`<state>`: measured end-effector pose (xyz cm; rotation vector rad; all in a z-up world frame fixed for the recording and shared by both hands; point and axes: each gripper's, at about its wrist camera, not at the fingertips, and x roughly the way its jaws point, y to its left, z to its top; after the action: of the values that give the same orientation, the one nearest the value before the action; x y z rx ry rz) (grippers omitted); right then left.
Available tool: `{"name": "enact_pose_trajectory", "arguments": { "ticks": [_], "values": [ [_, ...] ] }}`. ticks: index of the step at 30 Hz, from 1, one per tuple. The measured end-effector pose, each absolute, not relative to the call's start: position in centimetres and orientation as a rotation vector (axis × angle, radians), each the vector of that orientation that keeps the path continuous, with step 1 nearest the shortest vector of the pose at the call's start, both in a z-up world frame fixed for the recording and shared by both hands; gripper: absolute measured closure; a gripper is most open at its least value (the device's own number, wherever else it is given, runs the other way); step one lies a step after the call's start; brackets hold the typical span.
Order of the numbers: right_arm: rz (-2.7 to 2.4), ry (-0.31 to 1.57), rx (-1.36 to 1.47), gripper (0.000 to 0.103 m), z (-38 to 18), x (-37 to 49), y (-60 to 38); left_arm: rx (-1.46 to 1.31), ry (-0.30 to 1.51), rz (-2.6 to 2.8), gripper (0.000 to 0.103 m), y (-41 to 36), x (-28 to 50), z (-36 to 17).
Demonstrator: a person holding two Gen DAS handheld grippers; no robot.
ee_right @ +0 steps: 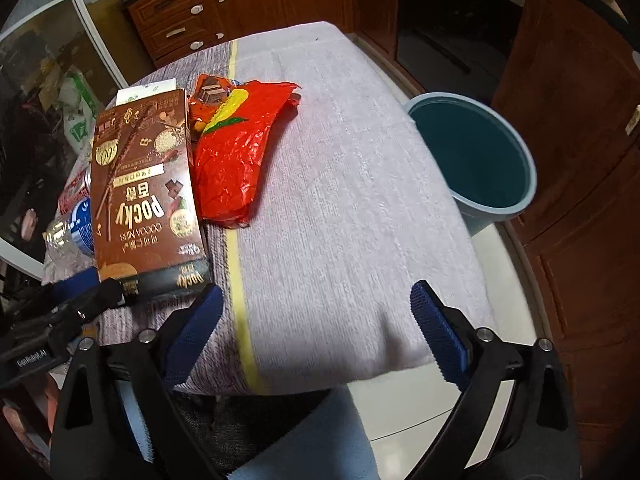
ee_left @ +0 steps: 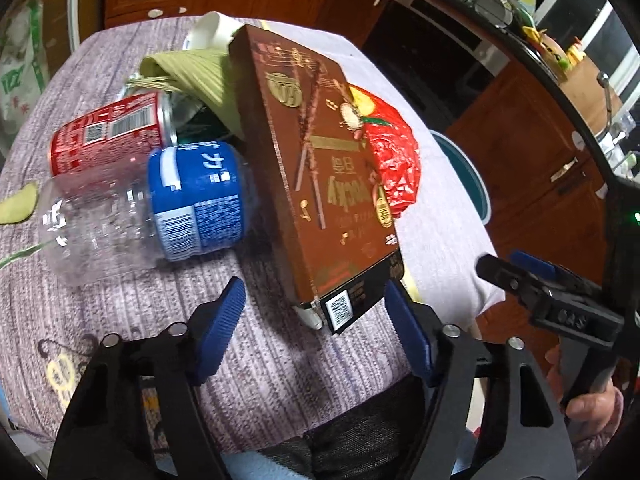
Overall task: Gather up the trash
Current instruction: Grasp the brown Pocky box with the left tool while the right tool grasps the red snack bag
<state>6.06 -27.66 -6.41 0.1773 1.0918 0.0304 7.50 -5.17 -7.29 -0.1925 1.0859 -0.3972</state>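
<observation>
Left wrist: jaws wide, Pocky box (ee_left: 320,184) between

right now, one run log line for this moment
left gripper: open, at pocky box | right gripper: open, empty | bin: beside table

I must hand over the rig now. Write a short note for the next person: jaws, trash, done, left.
Left gripper: jaws open, empty, near end of the brown Pocky box between them, untouched.
Right gripper: jaws open, empty, over bare cloth.
On the table: box, red wrapper, red can, clear bottle, green wrapper.
Bin on the floor beside the table looks empty.
Done: nothing. Left: everything.
</observation>
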Motion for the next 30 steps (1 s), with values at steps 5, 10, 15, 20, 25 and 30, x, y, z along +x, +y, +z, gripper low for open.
{"name": "enact_pose_trajectory", "arguments": {
  "ticks": [5,10,15,20,25,30],
  "values": [
    [0.09,1.107,0.22,0.022,-6.8,8.4,-27.7,-0.219,1.12,-0.419,0.032,-5.4,8.3,-7.7],
    [0.14,1.115,0.247,0.023,-7.3,10.8,-27.7,-0.245,1.136,-0.419,0.032,-5.9,9.2,-7.5],
    [0.196,1.134,0.297,0.037,-7.8,13.5,-27.7,-0.241,1.129,-0.435,0.032,-6.4,9.5,-6.9],
    [0.258,1.148,0.315,0.04,-8.2,16.0,-26.5,-0.232,1.125,-0.447,0.037,-7.1,10.3,-6.2],
    [0.309,1.177,0.299,0.059,-9.5,18.0,-25.1,-0.227,1.144,-0.446,0.05,-7.2,11.0,-6.5],
    [0.326,1.167,0.294,0.084,-9.2,17.8,-24.5,-0.217,1.135,-0.455,0.066,-7.2,11.3,-6.0]
  ]
}}
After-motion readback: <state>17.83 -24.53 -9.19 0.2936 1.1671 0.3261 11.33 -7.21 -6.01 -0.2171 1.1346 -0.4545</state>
